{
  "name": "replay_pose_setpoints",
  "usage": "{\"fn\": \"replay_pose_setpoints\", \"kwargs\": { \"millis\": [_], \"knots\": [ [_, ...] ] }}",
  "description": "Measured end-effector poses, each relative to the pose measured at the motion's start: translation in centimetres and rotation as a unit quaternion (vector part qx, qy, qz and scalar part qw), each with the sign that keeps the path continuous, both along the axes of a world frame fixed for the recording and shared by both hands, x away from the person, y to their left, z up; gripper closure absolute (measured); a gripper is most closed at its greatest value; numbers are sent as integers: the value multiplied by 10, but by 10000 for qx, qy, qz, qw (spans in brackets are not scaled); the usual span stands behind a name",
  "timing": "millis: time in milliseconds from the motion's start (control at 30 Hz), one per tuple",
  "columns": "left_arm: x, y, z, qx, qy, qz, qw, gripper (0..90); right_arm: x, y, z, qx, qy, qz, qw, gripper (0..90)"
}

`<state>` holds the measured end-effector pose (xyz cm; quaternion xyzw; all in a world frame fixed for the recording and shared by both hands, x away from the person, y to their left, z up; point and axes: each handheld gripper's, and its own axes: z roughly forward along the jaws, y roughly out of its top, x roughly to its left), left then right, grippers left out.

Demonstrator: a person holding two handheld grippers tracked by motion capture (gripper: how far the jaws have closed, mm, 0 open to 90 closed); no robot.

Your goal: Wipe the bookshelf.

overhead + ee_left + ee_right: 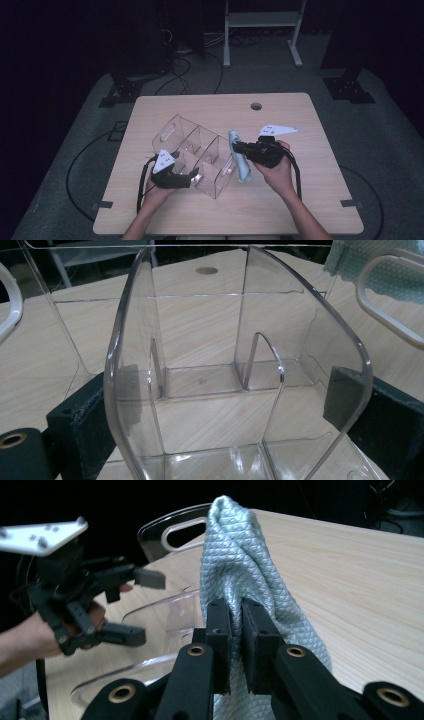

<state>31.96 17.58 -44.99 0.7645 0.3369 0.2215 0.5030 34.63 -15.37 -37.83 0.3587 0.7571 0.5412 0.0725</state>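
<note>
A clear plastic organiser (200, 155) with several compartments lies tipped on the light wooden surface (310, 200), near its middle, its long axis running from far left to near right. One end wall has an oval handle cut-out (169, 133), at the far-left end.

The left gripper (196, 176) sits at the near-left side of the organiser. In the left gripper view its 2 black jaws stand wide, one on each side of a curved clear divider wall (240, 365); the right pad seems to lie against the outer face of the wall, but I cannot tell for sure whether the jaws press on it. Through the clear plastic the wood grain and a round cable hole (206, 270) in the surface show.

The right gripper (237, 148) is at the right side of the organiser, held level and pointing left. In the right gripper view its jaws are drawn narrow, pinching a pale blue-green cloth (250, 575) with a fine diamond weave. The cloth drapes against the organiser's right side and reaches down to the surface in the high view (241, 165).

A grey 3-cornered plate (278, 130) tops the right gripper. No brand, label or writing can be read on anything here.
</note>
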Motion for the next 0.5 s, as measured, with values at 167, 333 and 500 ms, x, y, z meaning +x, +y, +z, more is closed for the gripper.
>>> {"fn": "replay_pose_setpoints", "kwargs": {
  "millis": [167,333,500],
  "knots": [
    [0,0,-1,-28,5,7,10000,40,-1,2,0,41,73,45,10000,824],
    [0,-1,0,-13,-3,10,10000,41,3,1,0,-21,20,-78,10000,826],
    [1,-1,0,-13,-13,20,10000,39,1,3,2,-101,4,-146,9998,828]
  ]
}}
